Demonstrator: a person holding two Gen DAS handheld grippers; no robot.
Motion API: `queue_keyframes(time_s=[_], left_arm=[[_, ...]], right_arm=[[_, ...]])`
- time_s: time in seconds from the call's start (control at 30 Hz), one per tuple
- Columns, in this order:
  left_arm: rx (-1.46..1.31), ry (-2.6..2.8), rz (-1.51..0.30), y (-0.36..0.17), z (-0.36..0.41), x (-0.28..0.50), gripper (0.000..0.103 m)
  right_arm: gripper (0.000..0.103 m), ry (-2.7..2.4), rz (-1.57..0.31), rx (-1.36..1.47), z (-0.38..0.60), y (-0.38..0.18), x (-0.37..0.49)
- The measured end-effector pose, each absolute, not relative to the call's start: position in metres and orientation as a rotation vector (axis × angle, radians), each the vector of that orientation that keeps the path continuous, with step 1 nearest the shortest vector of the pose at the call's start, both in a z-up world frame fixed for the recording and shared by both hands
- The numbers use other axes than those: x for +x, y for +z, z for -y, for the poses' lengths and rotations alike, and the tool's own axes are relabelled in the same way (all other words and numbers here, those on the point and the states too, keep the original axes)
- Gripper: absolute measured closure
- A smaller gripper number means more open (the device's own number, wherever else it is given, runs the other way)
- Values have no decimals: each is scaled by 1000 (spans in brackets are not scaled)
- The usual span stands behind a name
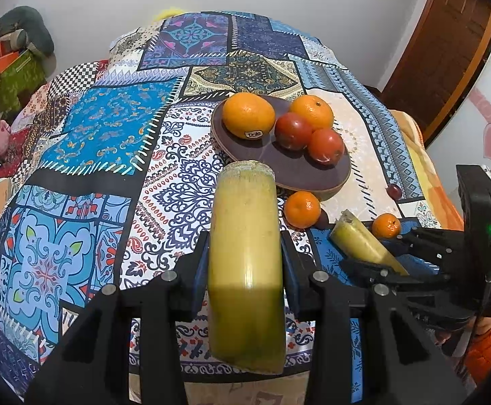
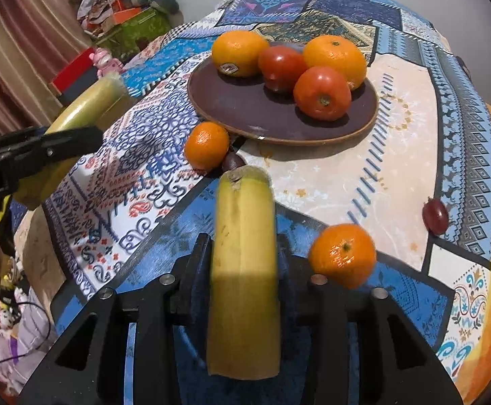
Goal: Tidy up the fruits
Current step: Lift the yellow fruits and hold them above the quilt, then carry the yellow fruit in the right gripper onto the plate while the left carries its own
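- The left claw (image 1: 245,260) is clenched on a yellow-green banana piece (image 1: 245,253), gripped across its middle so the cut end points forward toward the plate; that hold looks suited to carrying it over the fruit and lowering it lengthwise.
- The right claw (image 2: 243,263) grasps a second banana piece (image 2: 243,263) the same way, mid-length, its cut tip aimed at the plate. Both pieces are held above the cloth, not resting on it.
- Just beside the right claw lies a small mandarin (image 2: 342,254), loose on the patchwork tablecloth (image 2: 127,182) that covers the worktop; a second mandarin (image 2: 206,145) sits against the plate's near rim, with a dark grape (image 2: 232,162) tucked next to it.
- Another grape (image 2: 435,216) lies well apart, toward the right edge.
- The brown plate (image 2: 245,114) gathers the sorted fruit: two oranges (image 2: 239,53) and two tomatoes (image 2: 322,92) crowded at its far half, leaving the near half bare, probably where the bananas belong.
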State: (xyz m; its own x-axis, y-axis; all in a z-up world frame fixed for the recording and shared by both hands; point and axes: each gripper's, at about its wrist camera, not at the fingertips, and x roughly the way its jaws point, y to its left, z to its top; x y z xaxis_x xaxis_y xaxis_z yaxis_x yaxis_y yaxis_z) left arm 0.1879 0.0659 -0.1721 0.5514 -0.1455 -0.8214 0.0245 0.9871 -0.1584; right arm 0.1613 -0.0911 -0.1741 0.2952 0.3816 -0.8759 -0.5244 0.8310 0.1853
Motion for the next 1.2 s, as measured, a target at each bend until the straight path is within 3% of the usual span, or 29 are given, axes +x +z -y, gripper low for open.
queue_keyframes(time_s=[0.67, 1.2], left_arm=[[-139, -136, -913, -147, -48, 241, 65], [-171, -140, -891, -143, -44, 311, 65]], right_arm=[[71, 552, -902, -53, 111, -110, 199], [71, 560, -893, -44, 86, -114, 277]])
